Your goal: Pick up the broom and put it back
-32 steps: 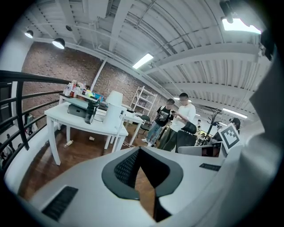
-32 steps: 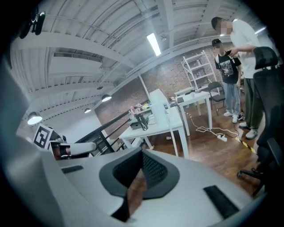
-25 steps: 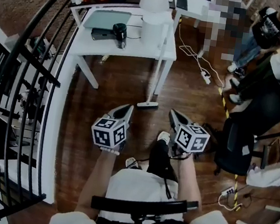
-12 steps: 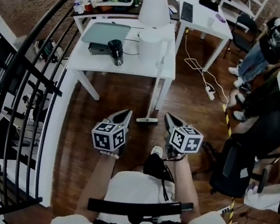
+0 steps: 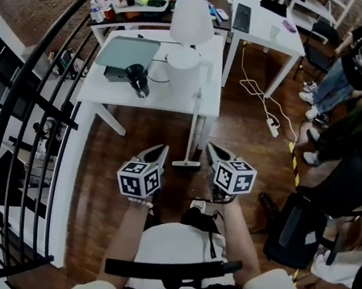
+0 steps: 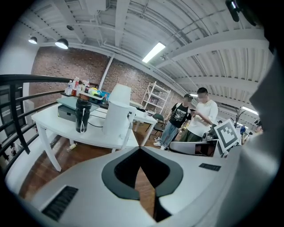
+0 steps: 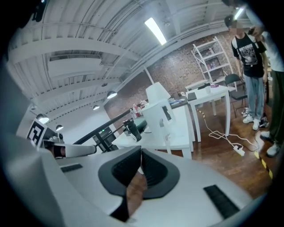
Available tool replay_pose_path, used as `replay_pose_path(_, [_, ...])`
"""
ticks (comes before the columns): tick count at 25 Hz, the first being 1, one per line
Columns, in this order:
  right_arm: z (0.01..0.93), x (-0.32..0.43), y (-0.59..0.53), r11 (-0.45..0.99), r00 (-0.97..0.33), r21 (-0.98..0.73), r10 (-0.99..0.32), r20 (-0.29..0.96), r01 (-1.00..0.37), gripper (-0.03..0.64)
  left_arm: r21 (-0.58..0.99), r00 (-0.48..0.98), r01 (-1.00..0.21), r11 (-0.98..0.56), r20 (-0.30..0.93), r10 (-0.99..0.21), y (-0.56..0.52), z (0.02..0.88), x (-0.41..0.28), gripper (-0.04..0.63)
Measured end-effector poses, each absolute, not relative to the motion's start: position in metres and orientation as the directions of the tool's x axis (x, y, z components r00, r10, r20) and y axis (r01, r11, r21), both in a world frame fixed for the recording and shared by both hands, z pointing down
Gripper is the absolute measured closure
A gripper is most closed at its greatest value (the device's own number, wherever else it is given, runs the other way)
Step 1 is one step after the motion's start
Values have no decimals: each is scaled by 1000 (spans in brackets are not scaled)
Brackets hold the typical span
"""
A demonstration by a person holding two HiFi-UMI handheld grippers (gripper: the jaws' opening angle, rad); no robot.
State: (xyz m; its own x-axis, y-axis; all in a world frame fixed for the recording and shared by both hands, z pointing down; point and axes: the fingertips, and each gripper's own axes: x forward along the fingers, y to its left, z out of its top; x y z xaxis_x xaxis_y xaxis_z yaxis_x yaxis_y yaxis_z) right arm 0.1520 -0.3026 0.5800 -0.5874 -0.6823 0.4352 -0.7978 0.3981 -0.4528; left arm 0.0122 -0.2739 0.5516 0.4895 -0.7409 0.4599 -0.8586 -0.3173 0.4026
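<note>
Broom (image 5: 193, 129) leans on counter (image 5: 108, 91) edge, frame centre. Left tool (image 5: 162, 148), right tool (image 5: 211, 147) closed, empty, short of it. Risk: closed tips bump handle, broom topples.

The left gripper (image 5: 164, 149) and the right gripper (image 5: 210, 146) each have a pale grey plastic shell which narrows to a point. At the back end of each sits a cube of black-and-white square markers (image 5: 139, 179). Inside the jaws are dark grey ribbed pads (image 7: 153, 175), and small black slotted grilles (image 7: 220, 201) are set in the shell. Behind the grippers, the person wears a white short-sleeved shirt (image 5: 180, 247), a black strap (image 5: 173, 270) across it, dark trousers (image 5: 201, 218) and a pale shoe (image 5: 196, 205).
</note>
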Motion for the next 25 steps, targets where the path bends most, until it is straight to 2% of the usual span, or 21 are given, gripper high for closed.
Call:
replay_pose_path(3, [583,148,-325,379,-552,-423,-709,439,-823,578,408,509,-849,-335,461,-727,-290,553,9,603])
replay_pose_path(7, [600,137,-360,359,-513,-386,-728,454,-850,396,420,528,-838,-349,457,-716,-307,554,-3,603])
replay_pose_path(9, [610,131,-382,349,-490,-359,-738,464,-865,348,423,533,-835,-352,461,-710,-314,556,-11,603])
replay_pose_path(25, [685,105,-507,254,-312,-181,-751,582,-950,345,437,488,-856,-277,501,-715,-340,577,-48,603])
